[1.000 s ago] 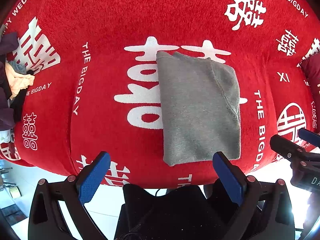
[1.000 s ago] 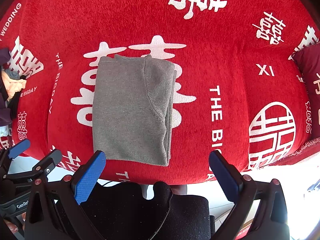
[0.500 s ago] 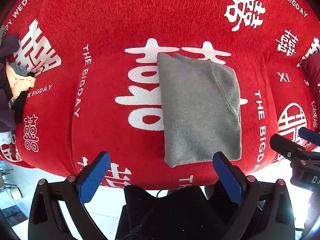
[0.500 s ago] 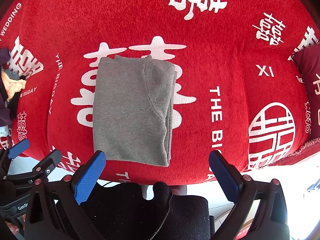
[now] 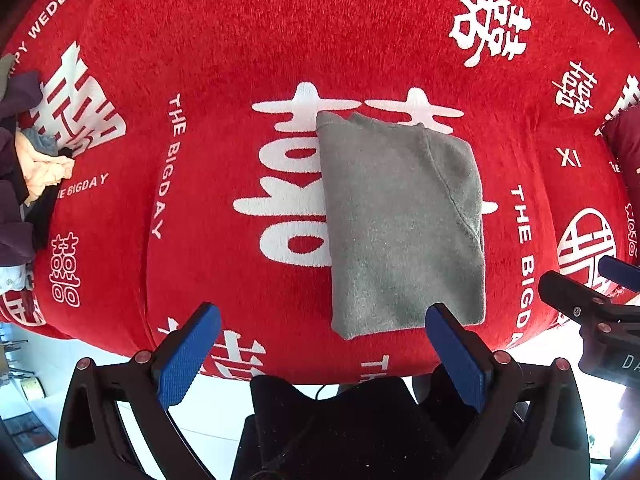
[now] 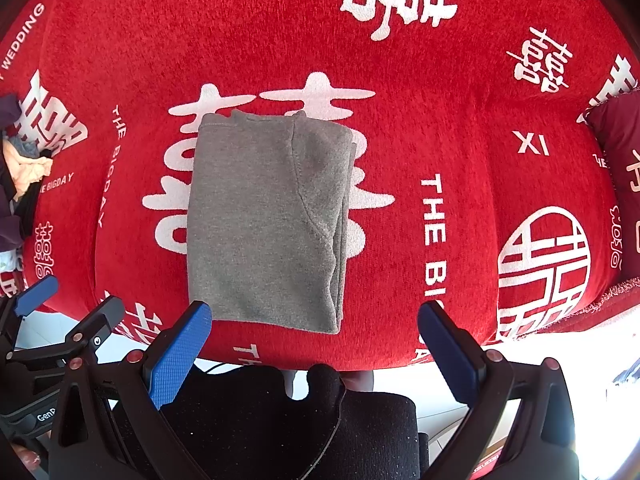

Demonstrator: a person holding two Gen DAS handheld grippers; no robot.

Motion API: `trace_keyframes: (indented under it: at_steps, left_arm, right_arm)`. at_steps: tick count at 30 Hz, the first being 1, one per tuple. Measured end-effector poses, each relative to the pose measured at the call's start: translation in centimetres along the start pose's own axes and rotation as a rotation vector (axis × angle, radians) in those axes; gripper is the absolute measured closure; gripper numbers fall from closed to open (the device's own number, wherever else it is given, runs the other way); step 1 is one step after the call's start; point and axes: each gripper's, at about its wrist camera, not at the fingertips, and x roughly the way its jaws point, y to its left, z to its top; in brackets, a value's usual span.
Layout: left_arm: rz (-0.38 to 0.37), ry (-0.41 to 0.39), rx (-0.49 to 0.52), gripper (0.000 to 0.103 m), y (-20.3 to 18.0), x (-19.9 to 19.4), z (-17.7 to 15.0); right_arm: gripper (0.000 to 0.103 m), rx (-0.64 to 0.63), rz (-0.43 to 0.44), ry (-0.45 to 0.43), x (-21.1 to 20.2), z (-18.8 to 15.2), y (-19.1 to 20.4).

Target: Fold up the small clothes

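Both views are bright and evenly lit, with soft daylight and almost no shadow on the red cover (image 5: 224, 80). The floor (image 6: 440, 384) below is overexposed to white glare. Fisheye lenses bend the edges strongly, and the corners go dark. The centre is sharp.

My spread left tongs (image 5: 320, 322) and right tongs (image 6: 314, 320) have bare red patterned blanket (image 5: 248, 60) all around the folded grey fleece garment (image 5: 400, 220); only a heap of mixed clothes (image 5: 28, 168) crowds the far left edge.

Both grippers' jaws spread, apparently empty.
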Motion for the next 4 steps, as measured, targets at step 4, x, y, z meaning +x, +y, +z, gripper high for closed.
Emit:
trace_keyframes:
  at_steps: [4]
  left_arm:
    - [-0.005, -0.024, 0.016, 0.001, -0.10, -0.36, 0.01]
  right_arm:
    - [0.000, 0.000, -0.002, -0.001, 0.02, -0.11, 0.08]
